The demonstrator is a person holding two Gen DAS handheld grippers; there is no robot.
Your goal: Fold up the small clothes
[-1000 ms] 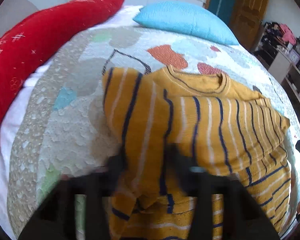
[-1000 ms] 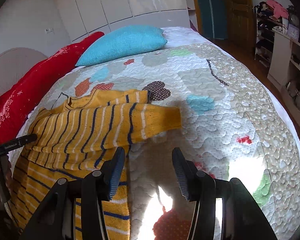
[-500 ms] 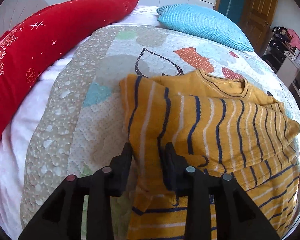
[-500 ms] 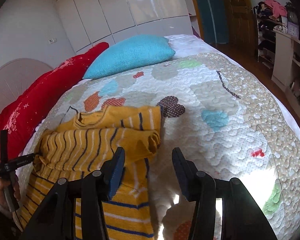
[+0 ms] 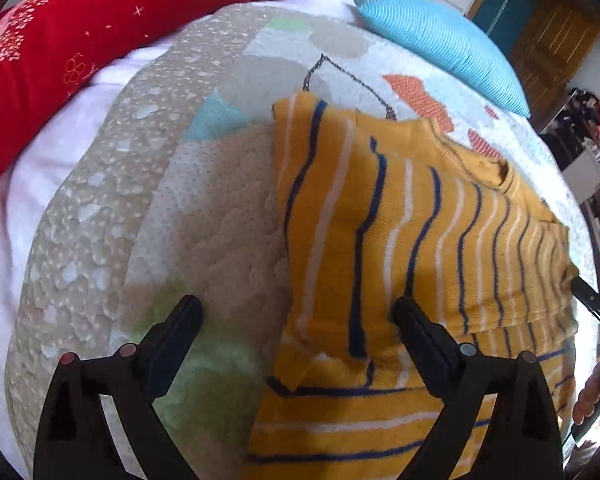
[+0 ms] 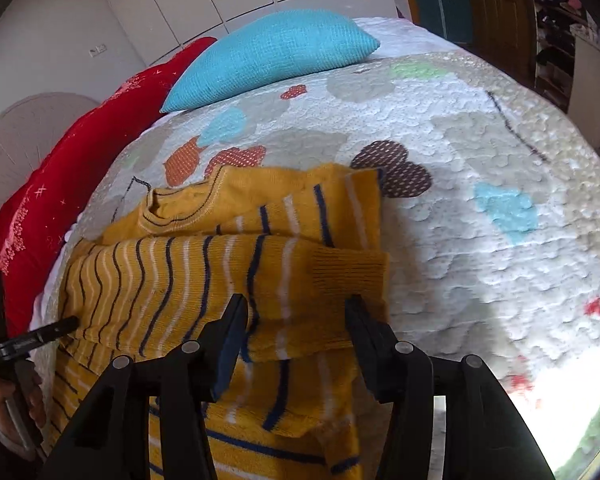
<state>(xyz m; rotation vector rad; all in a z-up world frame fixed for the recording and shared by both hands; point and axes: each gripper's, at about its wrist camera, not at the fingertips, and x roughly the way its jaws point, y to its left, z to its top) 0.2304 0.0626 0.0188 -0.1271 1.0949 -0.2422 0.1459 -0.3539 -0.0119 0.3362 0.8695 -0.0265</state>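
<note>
Judging by drape, sweater [image 6: 204,280] is light, floppy knit: left gripper [image 5: 296,320] opening, nothing pinched; right gripper [image 6: 296,320] half-spread over the cuff [image 6: 348,276], best pinch point.

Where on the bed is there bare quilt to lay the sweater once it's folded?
Free: the quilt from the sweater out to the bed's far side, and a narrower strip between the sweater and the red pillow. Crowded: the head end, where the blue pillow lies close behind the collar.

Bright daylight; blown-out glare at the near right corner of the pastel patchwork quilted bedspread [image 6: 480,152]. Fisheye bending, dark vignetted corners, slight blur.
</note>
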